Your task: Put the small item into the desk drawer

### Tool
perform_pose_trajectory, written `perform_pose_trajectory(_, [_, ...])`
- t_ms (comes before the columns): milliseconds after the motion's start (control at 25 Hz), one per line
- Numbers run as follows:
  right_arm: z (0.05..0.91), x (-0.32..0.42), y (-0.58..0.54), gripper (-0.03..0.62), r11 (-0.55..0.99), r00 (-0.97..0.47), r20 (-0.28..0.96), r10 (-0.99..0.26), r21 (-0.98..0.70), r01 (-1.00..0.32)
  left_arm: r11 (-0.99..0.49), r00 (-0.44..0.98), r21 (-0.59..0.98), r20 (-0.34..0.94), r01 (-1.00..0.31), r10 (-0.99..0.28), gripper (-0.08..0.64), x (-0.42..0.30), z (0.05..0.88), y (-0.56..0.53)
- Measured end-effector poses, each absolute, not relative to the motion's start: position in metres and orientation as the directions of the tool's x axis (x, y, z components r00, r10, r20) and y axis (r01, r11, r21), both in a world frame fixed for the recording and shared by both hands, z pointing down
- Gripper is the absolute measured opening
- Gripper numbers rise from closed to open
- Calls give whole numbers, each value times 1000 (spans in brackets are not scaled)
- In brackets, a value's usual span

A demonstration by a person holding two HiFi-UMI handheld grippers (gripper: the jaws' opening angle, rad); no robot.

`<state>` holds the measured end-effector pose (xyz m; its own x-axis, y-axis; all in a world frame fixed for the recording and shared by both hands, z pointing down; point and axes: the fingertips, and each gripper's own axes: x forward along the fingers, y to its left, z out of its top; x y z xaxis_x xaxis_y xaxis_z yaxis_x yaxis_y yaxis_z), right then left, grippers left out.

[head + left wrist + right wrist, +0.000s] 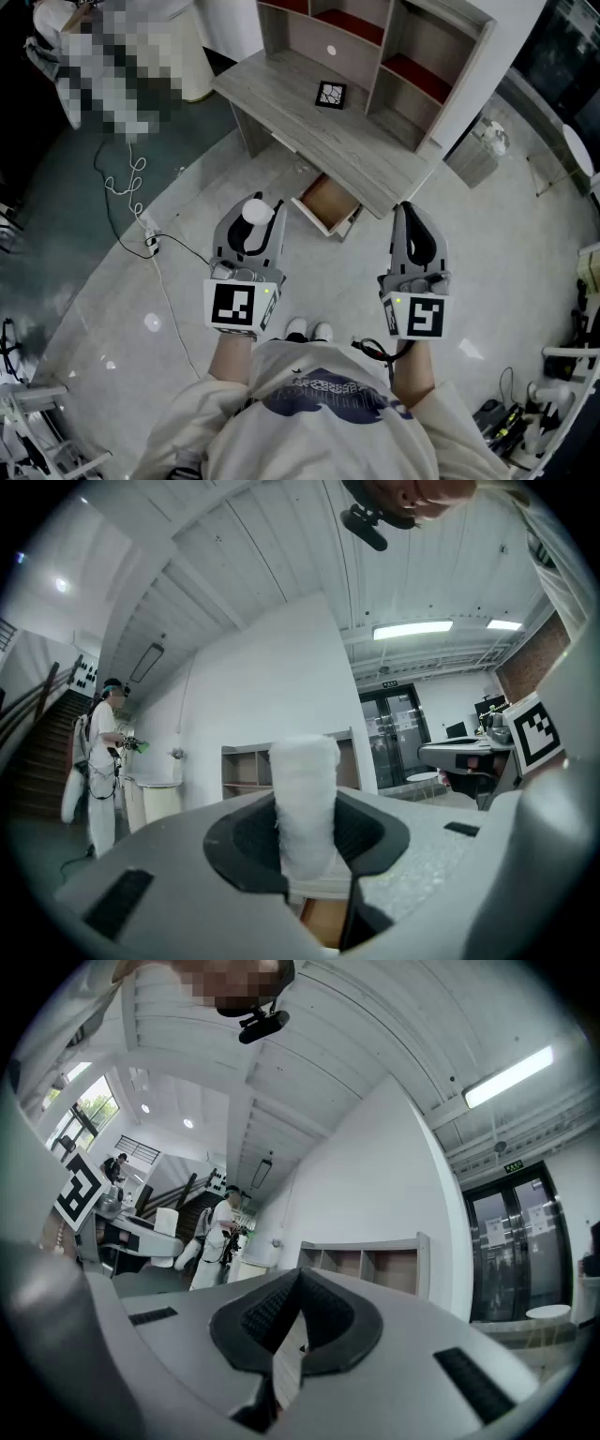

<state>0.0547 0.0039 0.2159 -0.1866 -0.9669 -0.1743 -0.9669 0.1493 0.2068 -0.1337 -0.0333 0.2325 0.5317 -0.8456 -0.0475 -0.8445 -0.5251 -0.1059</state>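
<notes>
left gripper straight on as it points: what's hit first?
Likely the desk's shelf unit, dead ahead behind the white roll the left gripper holds; the open drawer sits lower. Depth unclear.

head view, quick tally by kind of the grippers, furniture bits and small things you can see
grippers: 2, left gripper and right gripper
white item: 1, held in the left gripper
desk: 1
open drawer: 1
marker tile: 1, on the desk
total: 6

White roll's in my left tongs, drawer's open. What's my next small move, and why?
Probably ease the left tongs forward and down toward the open drawer. They are clamped on the white roll, the drawer stands pulled out under the desk, and the roll is not yet over it.
</notes>
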Motion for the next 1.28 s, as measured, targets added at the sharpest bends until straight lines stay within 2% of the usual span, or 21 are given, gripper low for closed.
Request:
perform_pose_trajectory(600, [218,49,7,-3,180,-216,-149,-965,224,-958,-520,523,-98,-13,-849,-852,135,-131,240,-31])
perform_pose_trajectory(1080, [223,82,14,-2,235,-240,-166,-957,47,-971,-483,482,-115,37,-868,-875,135,-141,249,-24])
perform_pose_trajectory(1120, [224,83,14,8,250,-253,-160,-954,43,-967,-480,479,-121,37,-869,-877,135,-142,248,-23])
perform_pose_trajectory(1200, [224,85,15,99,287,-288,-152,-946,28,-958,-474,473,-138,38,-870,-880,135,-144,247,-22])
perform_pose_trajectory(1280, [225,91,17,110,300,-299,-151,-942,20,-954,-465,464,-157,42,-871,-885,135,-146,248,-22])
